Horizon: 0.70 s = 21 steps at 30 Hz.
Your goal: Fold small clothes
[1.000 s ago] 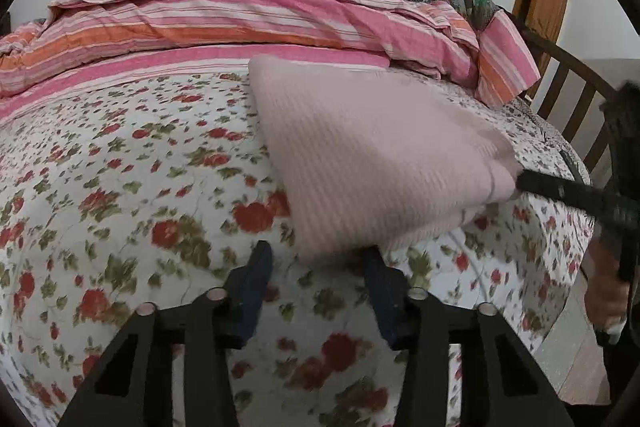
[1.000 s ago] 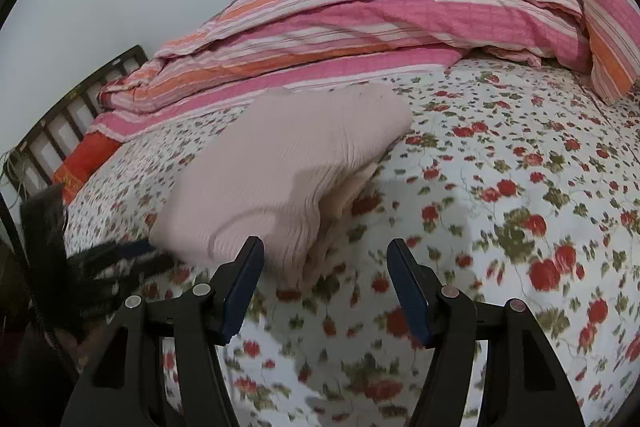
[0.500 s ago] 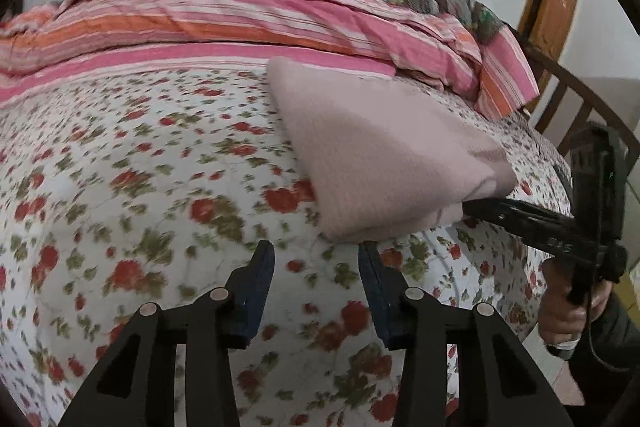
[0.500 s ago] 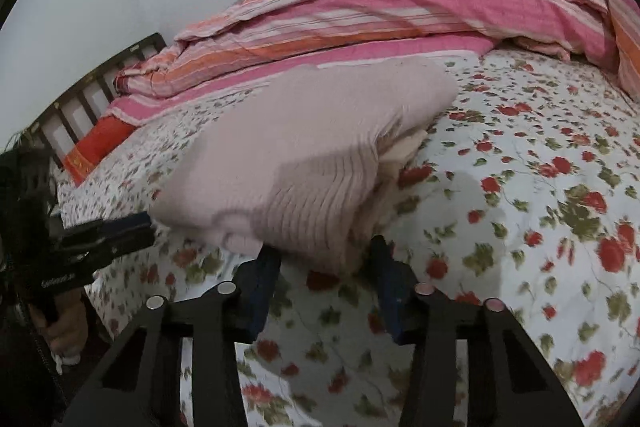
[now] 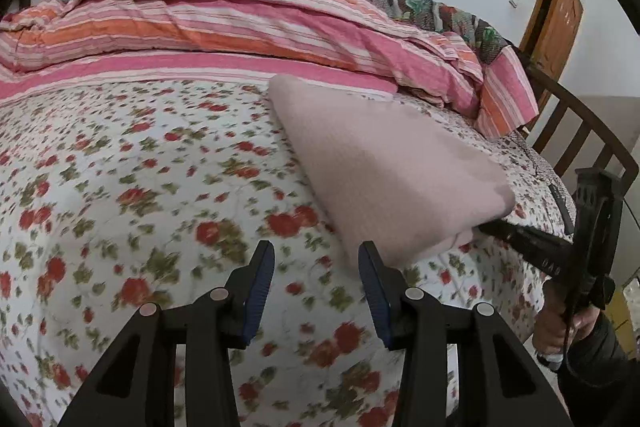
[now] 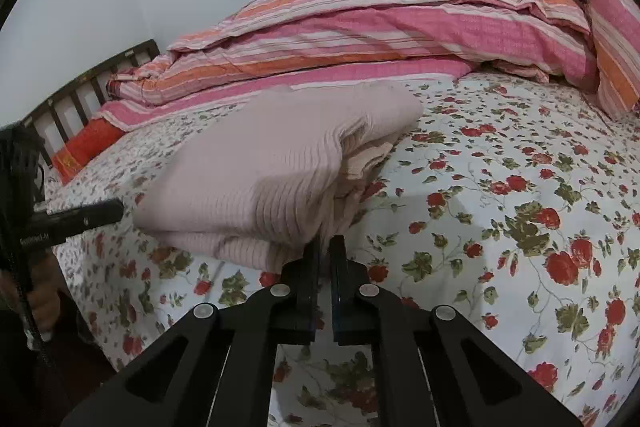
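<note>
Right gripper clamping pink folded garment edge, lower centre.
Left gripper hanging released above floral sheet.

Right gripper just closed, pinching near corner of folded pink garment on floral bed.

Soft, even indoor light, perhaps from overhead; faint shadows, strong fisheye bending, dark corners, slight motion blur.

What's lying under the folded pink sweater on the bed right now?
The pink sweater rests directly on the floral bedsheet, whose flower print shows all around it. Whatever lies beneath the sweater's layers is covered, so nothing more can be told.
</note>
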{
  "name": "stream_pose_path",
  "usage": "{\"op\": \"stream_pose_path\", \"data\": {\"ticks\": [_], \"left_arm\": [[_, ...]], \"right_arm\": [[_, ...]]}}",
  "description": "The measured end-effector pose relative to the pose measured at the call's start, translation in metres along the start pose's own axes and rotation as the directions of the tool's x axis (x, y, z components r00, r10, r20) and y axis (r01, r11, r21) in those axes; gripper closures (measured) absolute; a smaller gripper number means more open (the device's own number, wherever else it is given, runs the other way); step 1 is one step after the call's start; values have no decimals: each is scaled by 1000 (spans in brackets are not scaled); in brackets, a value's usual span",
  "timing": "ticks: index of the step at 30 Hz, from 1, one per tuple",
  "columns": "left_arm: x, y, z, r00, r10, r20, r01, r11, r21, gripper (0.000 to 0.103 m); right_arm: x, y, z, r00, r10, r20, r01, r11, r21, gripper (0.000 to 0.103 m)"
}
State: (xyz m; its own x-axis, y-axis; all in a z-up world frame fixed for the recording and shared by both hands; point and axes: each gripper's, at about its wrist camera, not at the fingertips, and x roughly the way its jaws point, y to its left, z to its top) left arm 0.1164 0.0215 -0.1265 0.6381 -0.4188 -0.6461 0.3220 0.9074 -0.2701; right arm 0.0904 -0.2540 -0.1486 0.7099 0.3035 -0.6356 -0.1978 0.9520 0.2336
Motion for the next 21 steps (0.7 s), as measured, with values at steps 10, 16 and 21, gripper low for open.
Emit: {"op": "stream_pose_path", "data": {"ticks": [10,16,21], "left_arm": [[23,-27,31,1000,11,20,-11,1000,26,56],[44,-41,51,998,59,9,-59,997,41,56],[47,-36,53,998,57,1,-57,998,34,56]], "right_arm": [[-48,-12,20,996,-21,82,24,999,-39,87],[-15,-5,52,998,-2,58,2,1000,3,83],[14,-6,50,999,-14,33,13,999,41,93]]}}
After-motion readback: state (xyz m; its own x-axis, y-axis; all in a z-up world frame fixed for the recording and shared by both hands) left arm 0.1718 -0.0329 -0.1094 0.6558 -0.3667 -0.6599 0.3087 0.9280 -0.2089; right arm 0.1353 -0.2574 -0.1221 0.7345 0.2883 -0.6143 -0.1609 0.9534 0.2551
